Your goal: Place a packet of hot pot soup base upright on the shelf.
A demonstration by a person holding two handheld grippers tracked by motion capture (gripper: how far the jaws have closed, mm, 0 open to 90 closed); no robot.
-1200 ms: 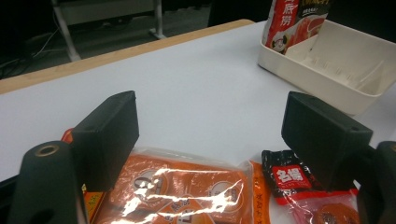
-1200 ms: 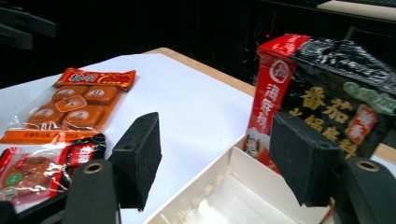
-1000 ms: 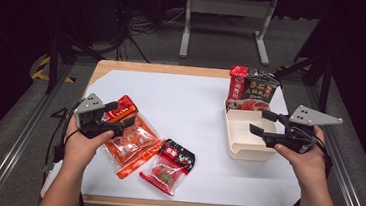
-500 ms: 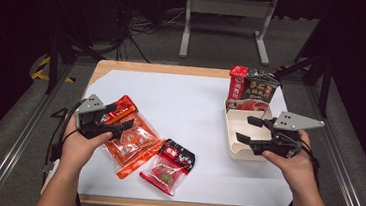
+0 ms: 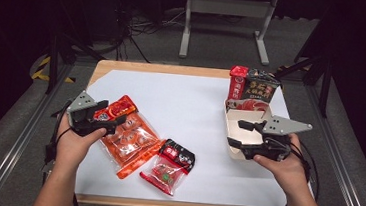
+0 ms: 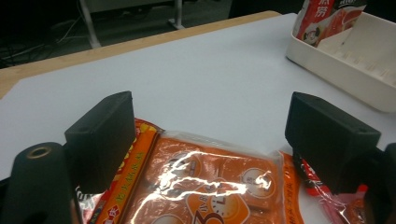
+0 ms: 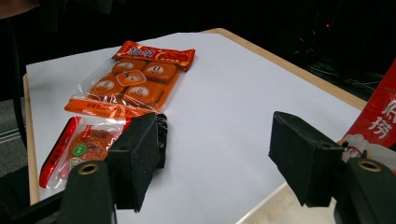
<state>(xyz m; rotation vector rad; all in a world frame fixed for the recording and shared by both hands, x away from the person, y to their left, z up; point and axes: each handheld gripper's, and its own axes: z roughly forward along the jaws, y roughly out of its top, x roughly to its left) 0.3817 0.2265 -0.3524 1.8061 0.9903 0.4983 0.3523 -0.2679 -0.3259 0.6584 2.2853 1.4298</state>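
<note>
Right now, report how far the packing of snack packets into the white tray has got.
Done: two upright packets already stand at the far end of the white plastic tray. In hand: nothing; the left hand-held gripper is open over the orange clear-windowed biscuit packet, and the right hand-held gripper is open at the tray. Left: that orange packet and the smaller red-and-black snack packet lie on the white table.

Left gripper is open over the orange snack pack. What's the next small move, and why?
Probably lower the left gripper a little and close it on the near end of the orange snack pack. Its jaws stand open on either side of that pack, which lies flat on the white table cover and is not gripped. The right gripper hangs open over the white tray, which has room beside the upright packets.
</note>
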